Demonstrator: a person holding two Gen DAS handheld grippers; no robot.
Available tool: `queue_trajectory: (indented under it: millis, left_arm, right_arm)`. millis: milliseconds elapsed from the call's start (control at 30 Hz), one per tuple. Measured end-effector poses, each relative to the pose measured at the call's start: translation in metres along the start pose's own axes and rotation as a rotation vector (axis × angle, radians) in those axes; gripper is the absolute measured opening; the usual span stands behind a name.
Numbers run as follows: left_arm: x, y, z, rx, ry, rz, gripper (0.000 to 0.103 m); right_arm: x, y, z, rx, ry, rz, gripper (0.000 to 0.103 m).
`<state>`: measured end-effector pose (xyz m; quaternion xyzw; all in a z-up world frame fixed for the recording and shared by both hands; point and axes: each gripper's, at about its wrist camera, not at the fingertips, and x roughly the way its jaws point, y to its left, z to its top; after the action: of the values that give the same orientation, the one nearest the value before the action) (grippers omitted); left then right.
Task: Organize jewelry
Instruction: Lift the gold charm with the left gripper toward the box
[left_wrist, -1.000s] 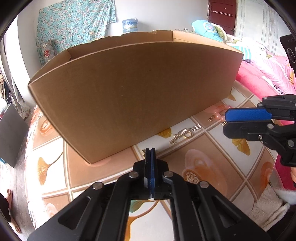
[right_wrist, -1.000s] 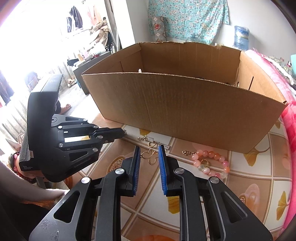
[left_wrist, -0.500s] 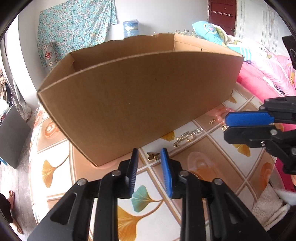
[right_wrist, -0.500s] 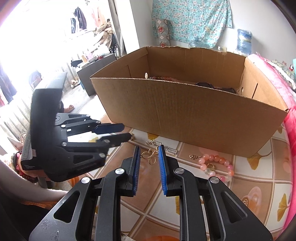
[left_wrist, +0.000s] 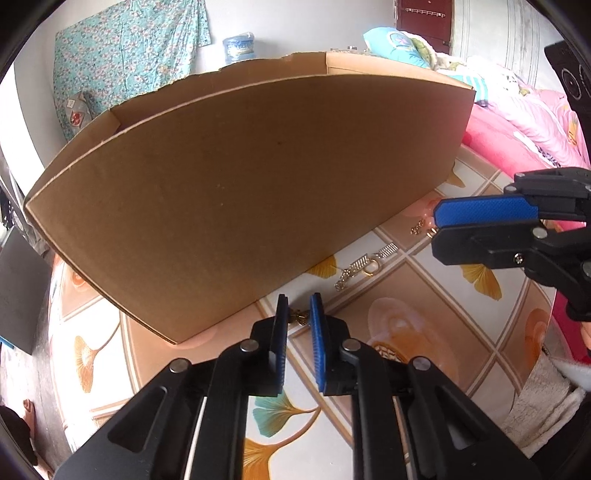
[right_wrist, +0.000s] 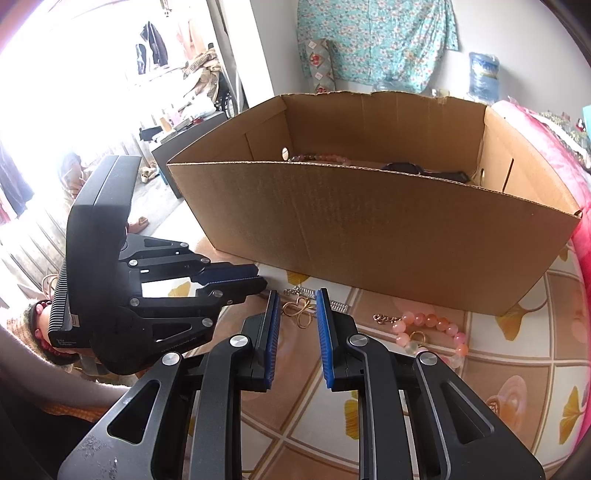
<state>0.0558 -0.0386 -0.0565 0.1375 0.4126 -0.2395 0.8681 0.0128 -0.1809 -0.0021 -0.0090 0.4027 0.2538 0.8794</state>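
Left wrist view: cardboard box (left_wrist: 240, 192) blocks most of the view, its inside hidden; left gripper (left_wrist: 299, 314) fingers have just been closing around a small gold charm (left_wrist: 297, 316) on the table (left_wrist: 424, 325), not visibly clamped. Silver chain (left_wrist: 364, 264) lies nearby. Right wrist view: right gripper (right_wrist: 297, 314) fingers slightly apart, empty, over a gold pendant (right_wrist: 297, 309); pink bead bracelet (right_wrist: 430, 328) beside it; box interior shows beads.

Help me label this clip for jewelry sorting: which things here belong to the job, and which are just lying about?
Part of the job:
- cardboard box
- small gold charm
- gold looped chain
- pink bead bracelet
- beads already in the box

Just lying about:
- water jug
- floral cloth
- pink bedding
- white towel
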Motion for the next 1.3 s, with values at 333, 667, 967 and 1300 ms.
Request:
queue_trajectory:
  millis: [333, 667, 967, 1300]
  left_arm:
    - [-0.005, 0.004, -0.008, -0.028, -0.007, -0.014, 0.0]
    - [-0.014, -0.002, -0.013, -0.028, 0.0, -0.061, 0.0]
    - [-0.001, -0.006, 0.003, 0.029, 0.014, -0.036, 0.022]
    - [0.005, -0.007, 0.015, 0.116, 0.134, -0.069, 0.01]
  right_arm:
    - [-0.003, 0.005, 0.001, -0.01, -0.005, -0.014, 0.018]
    - [-0.005, 0.009, 0.002, -0.01, -0.006, -0.015, 0.018]
    - [-0.004, 0.004, 0.0, -0.001, -0.008, -0.004, 0.018]
    - [0.0, -0.008, 0.002, 0.024, -0.017, 0.012, 0.018]
